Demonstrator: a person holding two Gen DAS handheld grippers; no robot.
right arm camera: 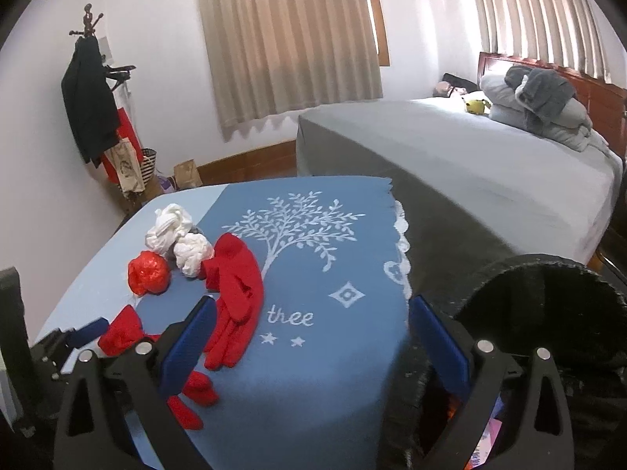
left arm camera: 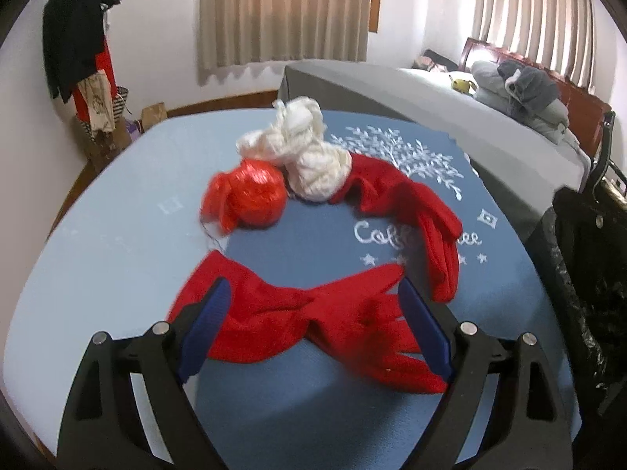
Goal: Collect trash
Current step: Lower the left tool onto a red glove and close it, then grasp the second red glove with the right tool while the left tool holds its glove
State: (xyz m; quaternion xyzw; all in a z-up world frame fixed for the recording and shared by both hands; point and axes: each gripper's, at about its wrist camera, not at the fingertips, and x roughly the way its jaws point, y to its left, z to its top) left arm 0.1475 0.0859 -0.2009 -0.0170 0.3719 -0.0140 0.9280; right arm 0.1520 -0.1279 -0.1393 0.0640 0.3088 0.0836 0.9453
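The blue cloth (right arm camera: 313, 372) on the tabletop bears a white tree print and the word "tree" above two stars — in the left wrist view a red glove (left arm camera: 415, 203) hides part of the longer script beginning "Co". Trash lies grouped on the cloth: crumpled white wads (left arm camera: 301, 152), a shiny red foil ball (left arm camera: 254, 199), and a second red glove (left arm camera: 313, 321) — twisted, soft-knit. The left tongs (left arm camera: 313, 313) stand wide apart, straddling that glove without pressing it. The right tongs (right arm camera: 309, 337) gape over bare cloth, holding nothing, beside a black bag (right arm camera: 548, 313).
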